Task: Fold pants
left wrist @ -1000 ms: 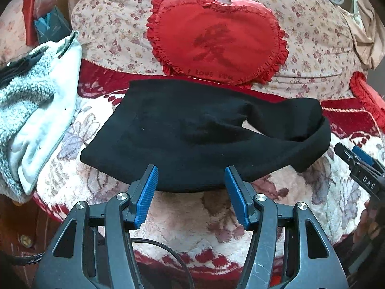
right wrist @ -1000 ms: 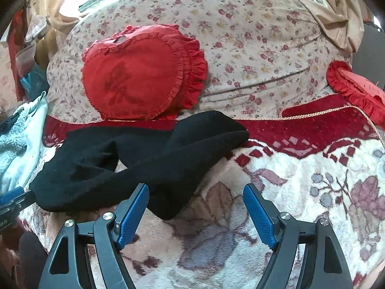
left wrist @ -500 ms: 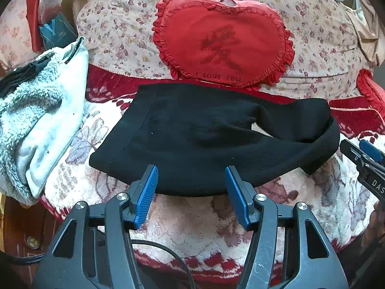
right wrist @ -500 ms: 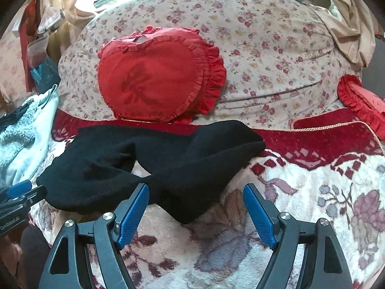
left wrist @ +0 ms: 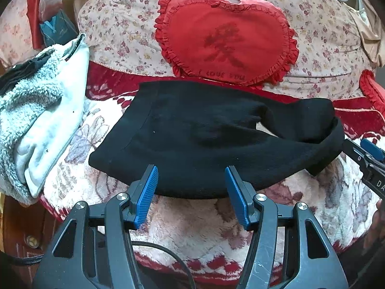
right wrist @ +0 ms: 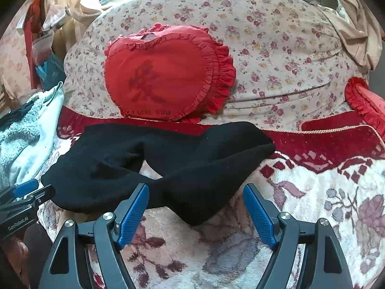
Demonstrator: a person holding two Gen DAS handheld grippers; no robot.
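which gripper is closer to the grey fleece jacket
Left. The left gripper sits at the pants' waist end, beside the jacket; the right gripper is at the far leg end.

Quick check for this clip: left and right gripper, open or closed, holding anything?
Left gripper: open, holding nothing, at the near edge of the black pants.
Right gripper: open, holding nothing, over the pants' folded end.

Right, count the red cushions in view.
2: a heart cushion behind the black pants, and a second cushion at the right edge, partly cut off. Others may be hidden.
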